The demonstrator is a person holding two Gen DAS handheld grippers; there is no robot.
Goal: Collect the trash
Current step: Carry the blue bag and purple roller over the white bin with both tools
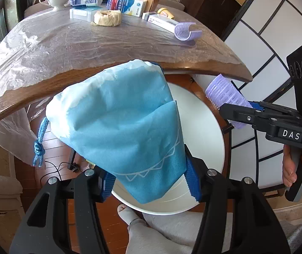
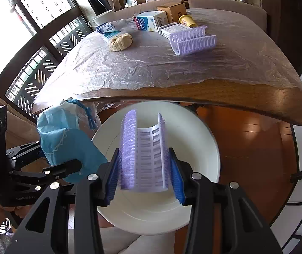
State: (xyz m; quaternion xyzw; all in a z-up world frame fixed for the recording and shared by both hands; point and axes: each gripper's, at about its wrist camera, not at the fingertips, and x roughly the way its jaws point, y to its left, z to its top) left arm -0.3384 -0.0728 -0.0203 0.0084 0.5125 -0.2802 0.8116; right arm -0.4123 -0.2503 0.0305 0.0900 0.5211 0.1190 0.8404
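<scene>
The left gripper (image 1: 151,182) is clamped on a soft blue cloth bag (image 1: 121,127), matte and creased, with a white zigzag line printed across it and a knotted blue cord (image 1: 38,146) dangling at its left side. The bag hangs just in front of the near table edge, over the left part of a round white bin (image 2: 206,146) that stands on the wood floor below.

The right gripper (image 2: 144,182) is squeezed on a lilac plastic curler (image 2: 144,152), a ridged, bristly half-tube open at the top, with a slotted inner wall. It is held above the bin's mouth. The bin's inside looks smooth and plain white; what lies in it, if anything, cannot be told.

The wooden table (image 2: 225,93) has a thick rounded edge and is covered with crinkled clear plastic film. A second lilac curler (image 2: 193,41) lies on the film at the far right, near cardboard boxes (image 2: 151,22), a yellow cup (image 2: 187,21) and a tan ball of twine (image 2: 120,42).
</scene>
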